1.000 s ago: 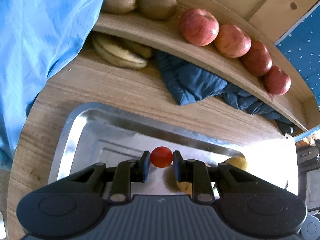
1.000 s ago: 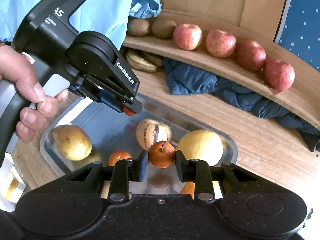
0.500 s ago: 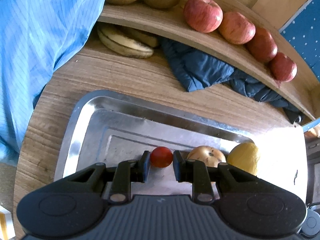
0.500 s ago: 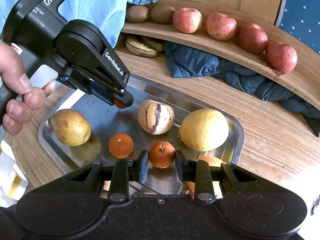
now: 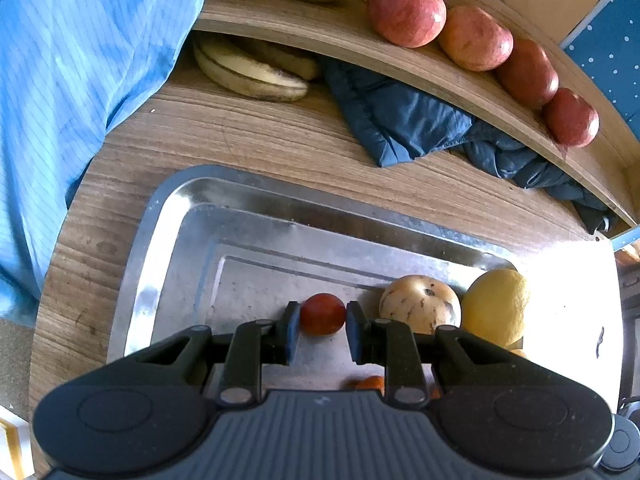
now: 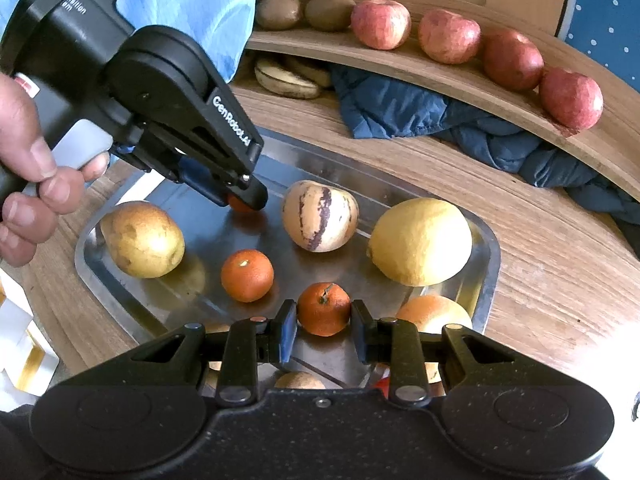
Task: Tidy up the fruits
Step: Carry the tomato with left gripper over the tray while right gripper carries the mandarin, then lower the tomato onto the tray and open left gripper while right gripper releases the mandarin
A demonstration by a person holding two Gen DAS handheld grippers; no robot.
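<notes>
Already, four apples [image 6: 448,40] are lined on the shelf [image 6: 400,66]; a tomato [image 5: 322,314] is gripped by the left gripper [image 5: 320,322], a tangerine [image 6: 324,309] by the right gripper [image 6: 324,330]; several fruits are left in the tray [image 6: 490,256].

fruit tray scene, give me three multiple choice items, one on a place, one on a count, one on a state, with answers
1. Where do the bananas lie?
A. under the wooden shelf
B. in the metal tray
C. on the blue cloth

2. How many apples sit on the shelf?
A. two
B. four
C. six

3. What do the left tongs hold?
A. a lemon
B. nothing
C. a small red tomato

Answers:
1 A, the bananas rest below the wooden shelf.
2 B, four apples line it.
3 C, the left tongs grip the small red tomato.
</notes>
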